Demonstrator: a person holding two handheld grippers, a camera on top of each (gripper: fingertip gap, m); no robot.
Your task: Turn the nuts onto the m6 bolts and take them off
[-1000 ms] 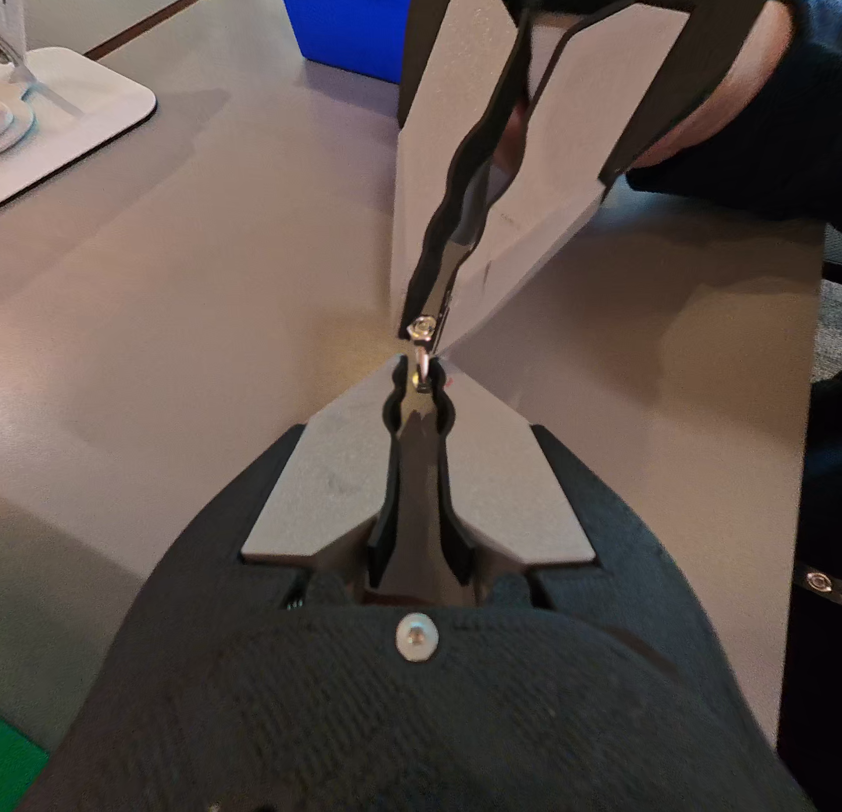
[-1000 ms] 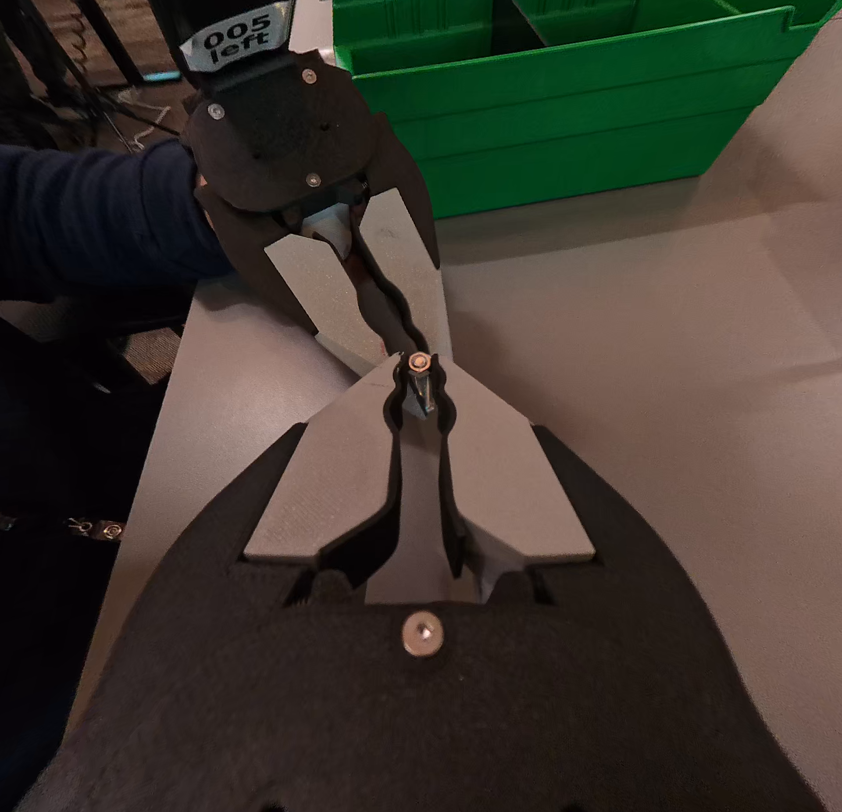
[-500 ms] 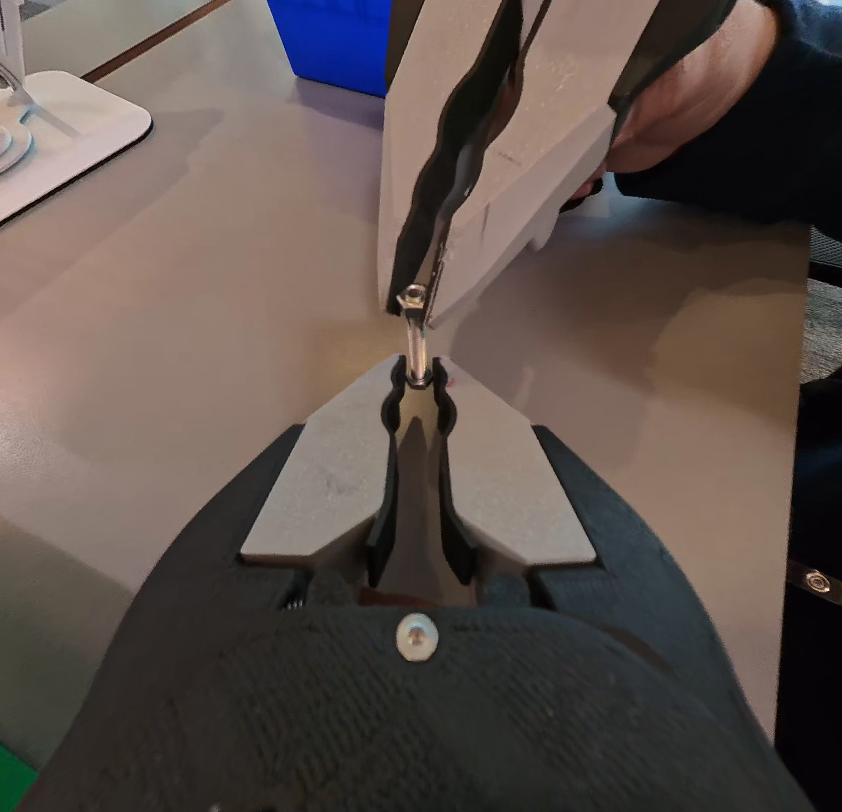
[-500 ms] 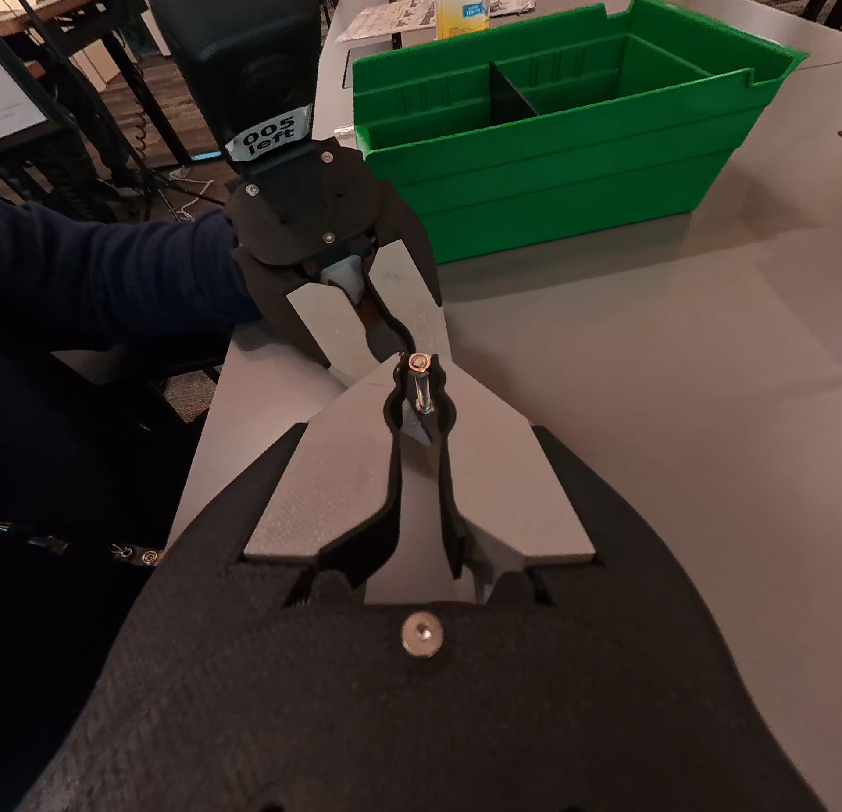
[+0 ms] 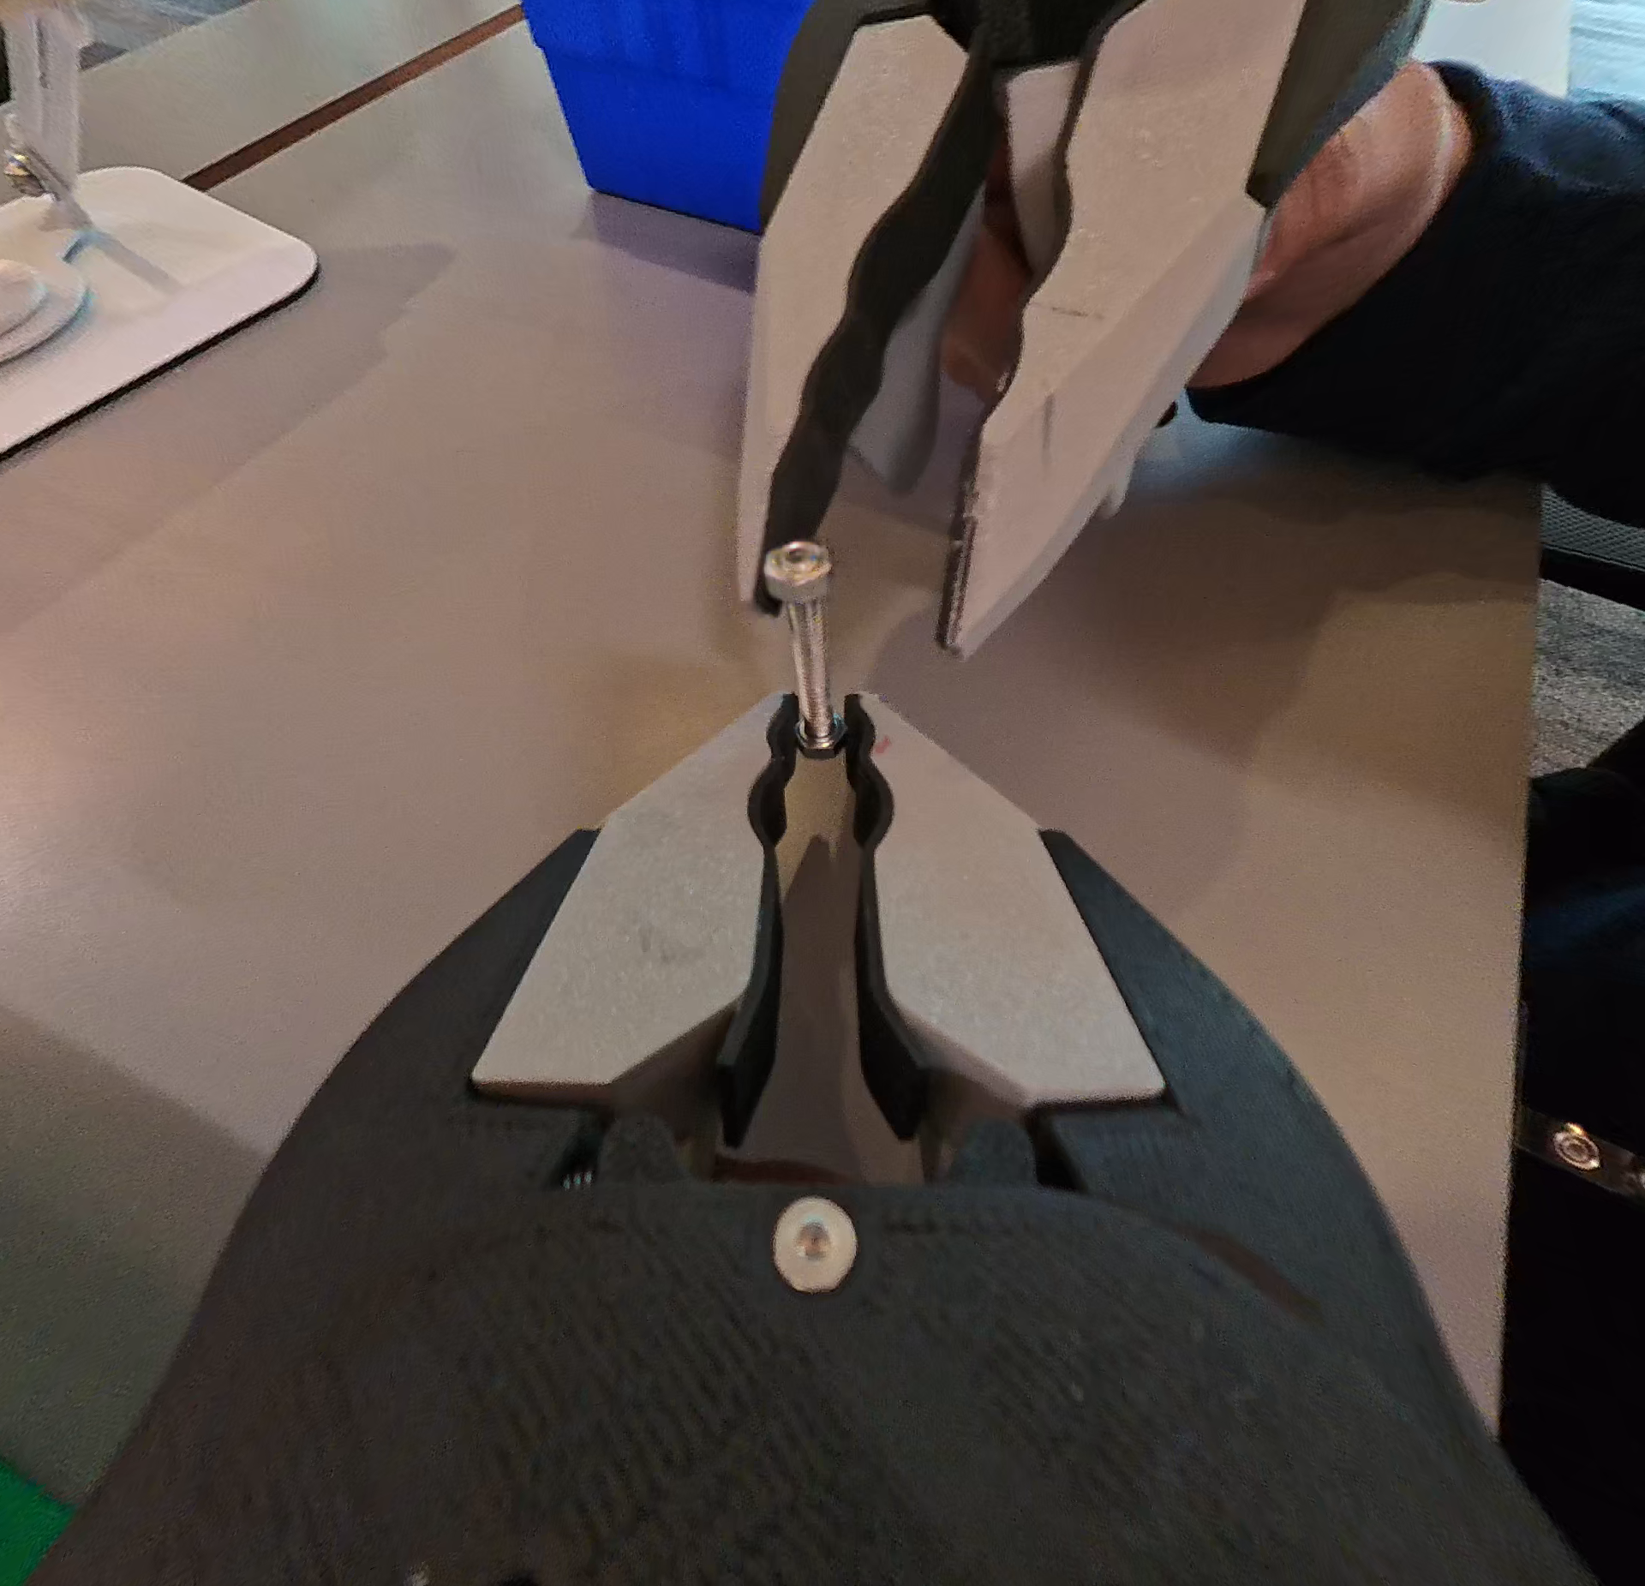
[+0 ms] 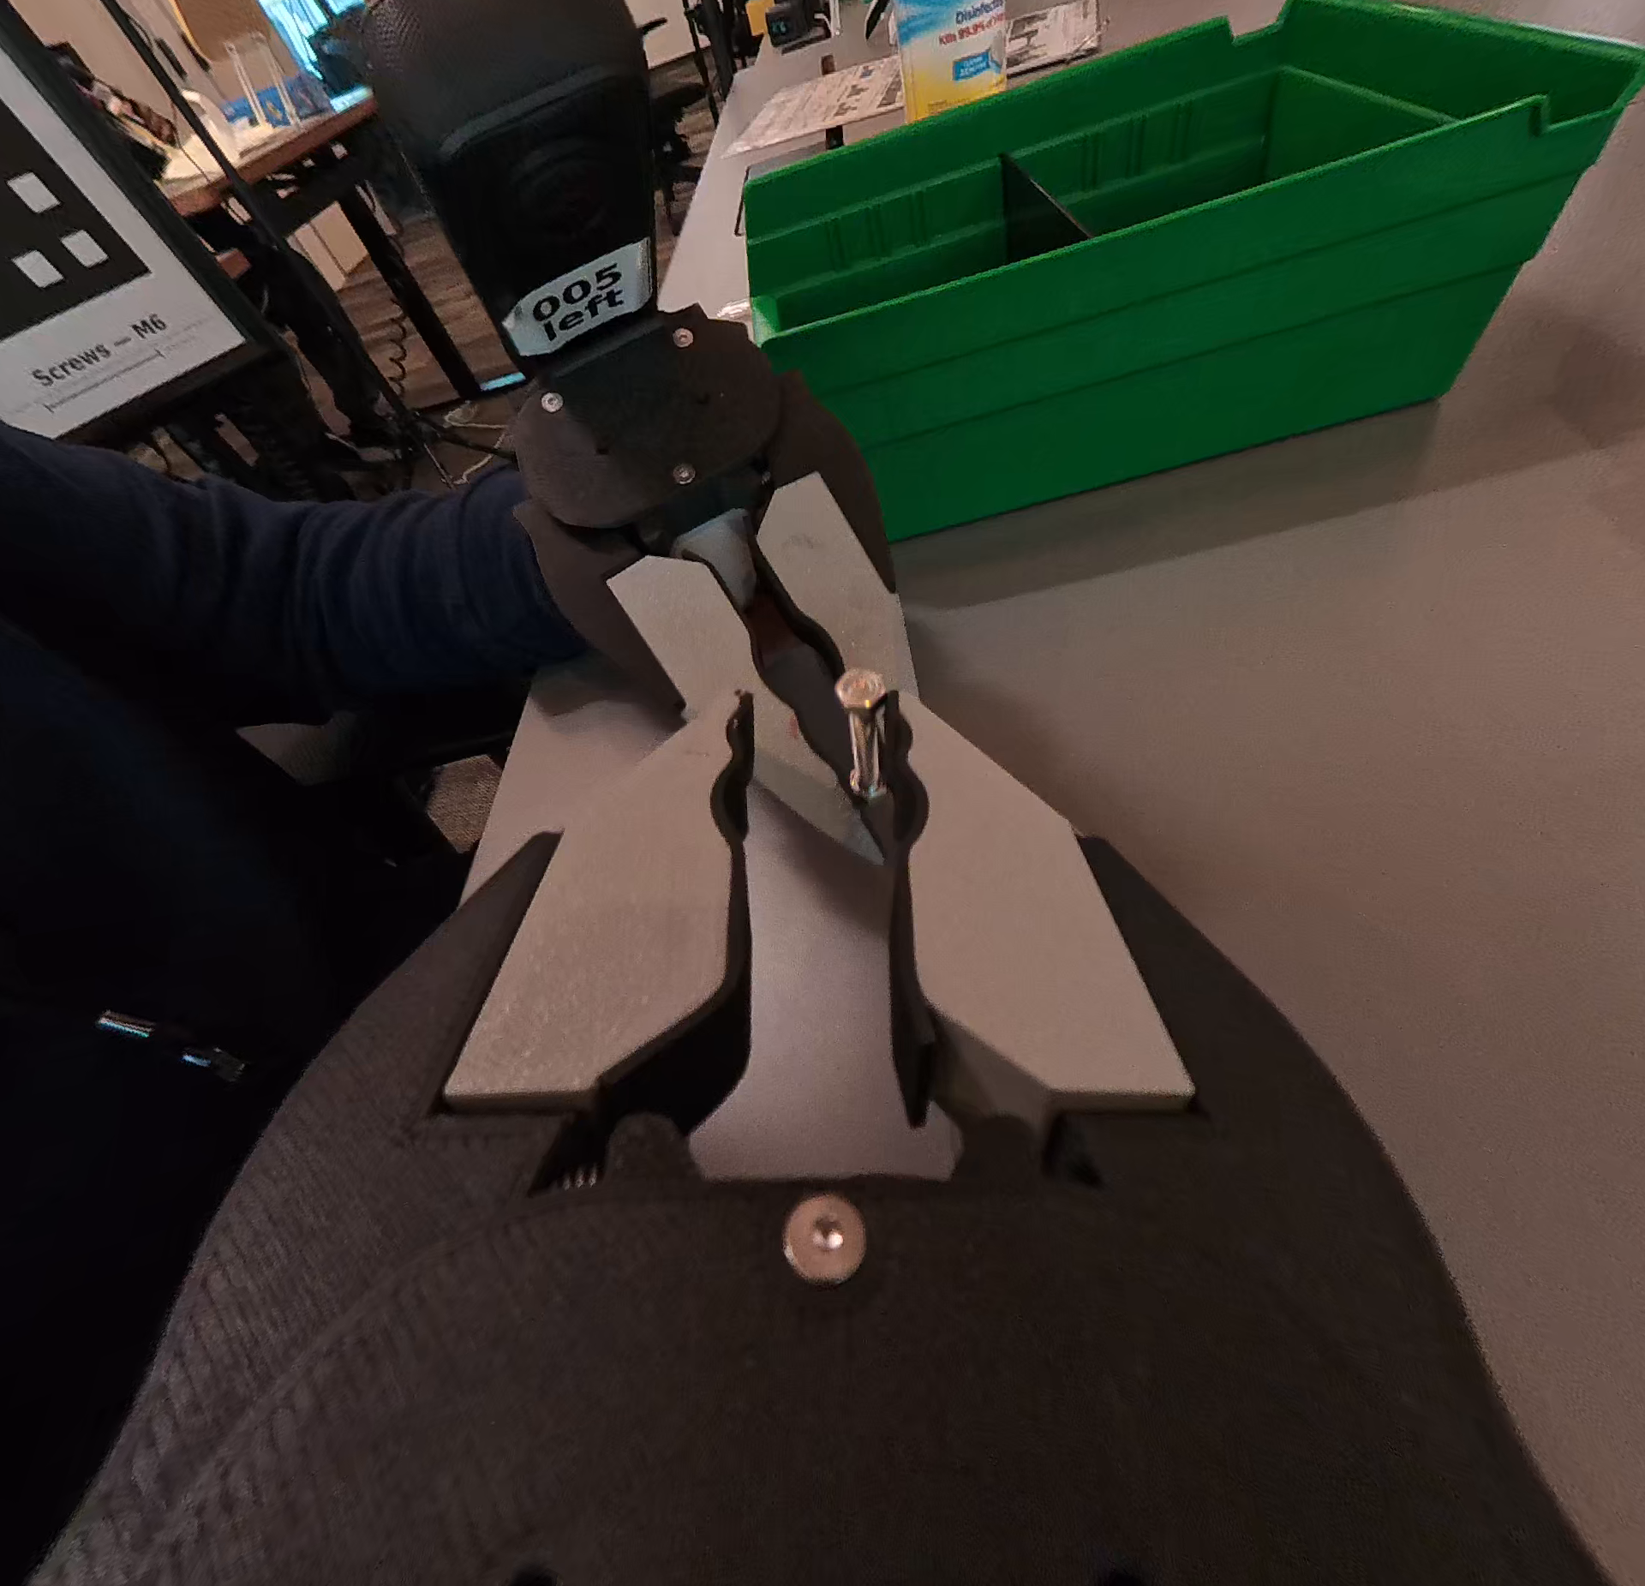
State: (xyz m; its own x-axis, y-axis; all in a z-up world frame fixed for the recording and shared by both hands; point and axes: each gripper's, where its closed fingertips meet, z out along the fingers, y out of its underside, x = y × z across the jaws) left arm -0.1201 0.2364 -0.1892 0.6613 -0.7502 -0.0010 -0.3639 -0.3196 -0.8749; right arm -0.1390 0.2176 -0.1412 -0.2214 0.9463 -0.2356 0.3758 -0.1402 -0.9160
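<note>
One bolt (image 5: 806,631), small, light, stiff, slick; left claw (image 5: 821,724) pinches its nut (image 5: 821,736). Right claw (image 6: 823,738) spread open around the head; regrip there.

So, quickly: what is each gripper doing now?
Left gripper: shut on the nut, with the bolt standing in it.
Right gripper: open, holding nothing.

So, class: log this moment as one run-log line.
left gripper: shut on nut | bolt: upright in nut | right gripper: open, around bolt head
</note>
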